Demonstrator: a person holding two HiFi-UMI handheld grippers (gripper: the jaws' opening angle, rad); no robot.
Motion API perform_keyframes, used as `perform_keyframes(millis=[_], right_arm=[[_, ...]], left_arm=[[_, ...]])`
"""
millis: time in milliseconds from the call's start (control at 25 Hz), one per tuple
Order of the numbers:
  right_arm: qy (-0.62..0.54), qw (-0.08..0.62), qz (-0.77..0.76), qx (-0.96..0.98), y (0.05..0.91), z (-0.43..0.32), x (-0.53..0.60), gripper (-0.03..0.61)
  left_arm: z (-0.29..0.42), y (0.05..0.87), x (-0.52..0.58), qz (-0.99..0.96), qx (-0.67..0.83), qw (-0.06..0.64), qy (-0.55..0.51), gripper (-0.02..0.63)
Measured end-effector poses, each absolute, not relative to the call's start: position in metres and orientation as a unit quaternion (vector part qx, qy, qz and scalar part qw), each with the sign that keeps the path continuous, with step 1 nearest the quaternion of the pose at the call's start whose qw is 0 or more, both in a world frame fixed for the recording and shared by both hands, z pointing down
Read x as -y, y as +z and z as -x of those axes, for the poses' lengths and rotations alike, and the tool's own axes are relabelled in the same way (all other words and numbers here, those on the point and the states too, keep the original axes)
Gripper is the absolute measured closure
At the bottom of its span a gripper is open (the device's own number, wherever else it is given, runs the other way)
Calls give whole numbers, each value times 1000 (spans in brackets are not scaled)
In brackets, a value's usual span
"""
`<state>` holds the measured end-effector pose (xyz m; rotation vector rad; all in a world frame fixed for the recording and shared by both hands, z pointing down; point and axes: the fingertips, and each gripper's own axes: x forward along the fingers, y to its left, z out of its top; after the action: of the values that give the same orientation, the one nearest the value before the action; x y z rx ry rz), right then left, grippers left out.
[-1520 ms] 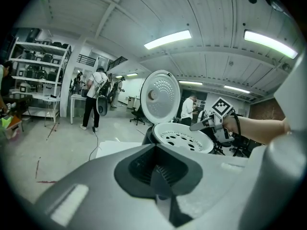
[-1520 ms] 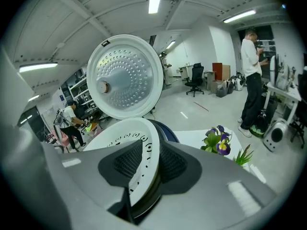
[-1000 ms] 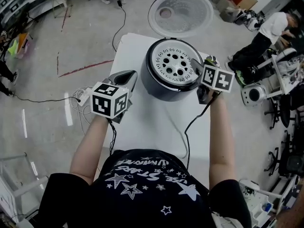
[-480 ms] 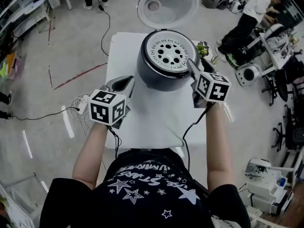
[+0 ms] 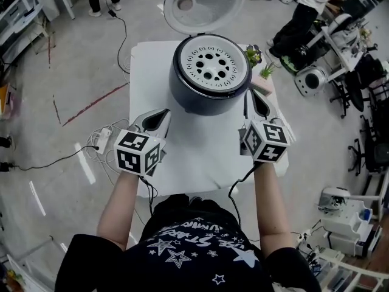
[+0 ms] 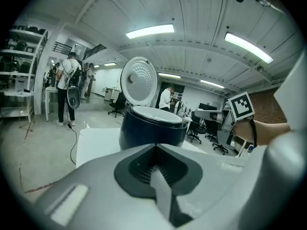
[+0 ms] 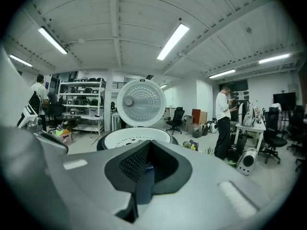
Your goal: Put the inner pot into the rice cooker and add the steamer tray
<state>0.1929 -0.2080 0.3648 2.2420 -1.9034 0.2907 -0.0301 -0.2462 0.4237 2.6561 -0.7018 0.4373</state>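
The white, round, hole-pierced steamer tray (image 5: 211, 64) sits level in the mouth of the dark blue, round rice cooker (image 5: 196, 100). It covers the opening, so we cannot see the inner pot beneath it. The cooker stands at the far middle of the white table (image 5: 194, 157), and its white domed lid (image 5: 203, 3) is tipped open on the far side.

The tray is round and has no long axis, so approach direction matters more than alignment. The cooker lies far of both tongs and between them. The right gripper (image 5: 248, 93) is just beside the cooker's right wall; its jaws have just closed and are pressed together on nothing. The left gripper (image 5: 166, 111) is farther off at the near left, also pressed together and empty.

We judge the loading done. If the lid comes next, the right hand is nearer.
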Motion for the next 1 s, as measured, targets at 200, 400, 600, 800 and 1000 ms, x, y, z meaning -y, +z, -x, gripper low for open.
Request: perform_keyframes(millis=[200, 400, 600, 800, 1000], right_arm=[[137, 74, -753, 639, 385, -184, 187, 551], [154, 73, -746, 644, 404, -182, 157, 551], [165, 71, -737, 652, 413, -165, 122, 551], [174, 64, -737, 650, 415, -153, 79, 551], [187, 56, -738, 646, 420, -140, 38, 551]], left_arm=[[28, 441, 230, -940, 233, 188, 166, 601], [29, 458, 207, -936, 231, 198, 178, 601], [37, 455, 180, -936, 232, 194, 179, 600], [40, 449, 145, -939, 225, 184, 184, 600], [53, 456, 117, -937, 243, 163, 189, 600]])
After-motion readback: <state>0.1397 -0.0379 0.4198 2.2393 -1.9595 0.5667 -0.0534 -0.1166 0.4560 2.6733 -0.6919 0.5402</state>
